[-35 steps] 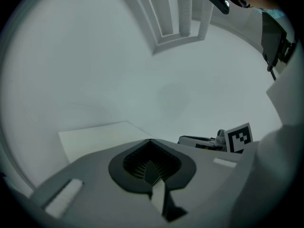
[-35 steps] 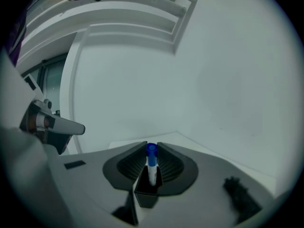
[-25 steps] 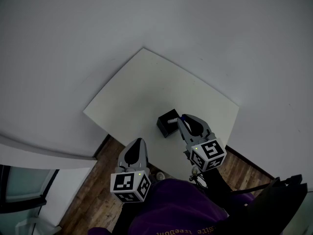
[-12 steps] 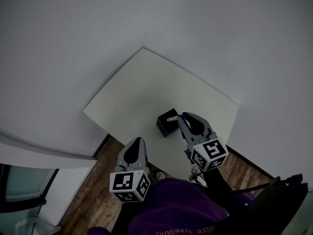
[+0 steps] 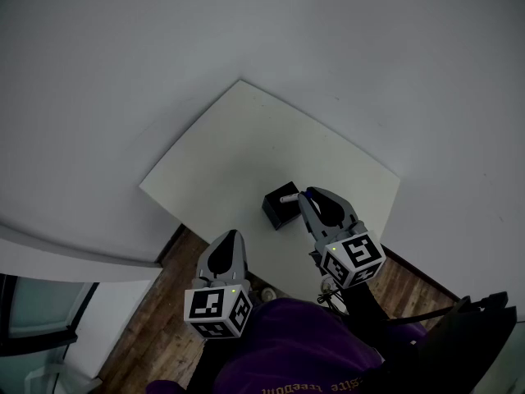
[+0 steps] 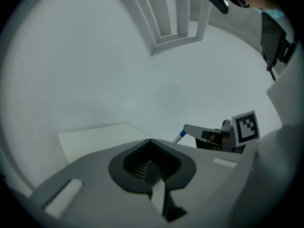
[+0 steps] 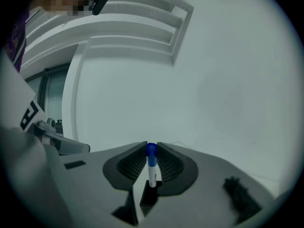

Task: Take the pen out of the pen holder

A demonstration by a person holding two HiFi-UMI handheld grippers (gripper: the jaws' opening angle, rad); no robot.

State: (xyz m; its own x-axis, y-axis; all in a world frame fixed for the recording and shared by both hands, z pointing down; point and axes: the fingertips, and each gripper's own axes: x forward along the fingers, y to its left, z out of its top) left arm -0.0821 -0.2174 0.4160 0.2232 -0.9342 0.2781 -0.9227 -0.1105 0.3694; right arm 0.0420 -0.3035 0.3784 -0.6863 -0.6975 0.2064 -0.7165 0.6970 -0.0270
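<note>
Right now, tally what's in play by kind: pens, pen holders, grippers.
Pen: 1
Pen holder: 1
Grippers: 2, the left gripper and the right gripper
Total: 4

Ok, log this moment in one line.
right gripper: shut on white pen with blue cap | pen: lower end in black square pen holder | left gripper: shut, empty
</note>
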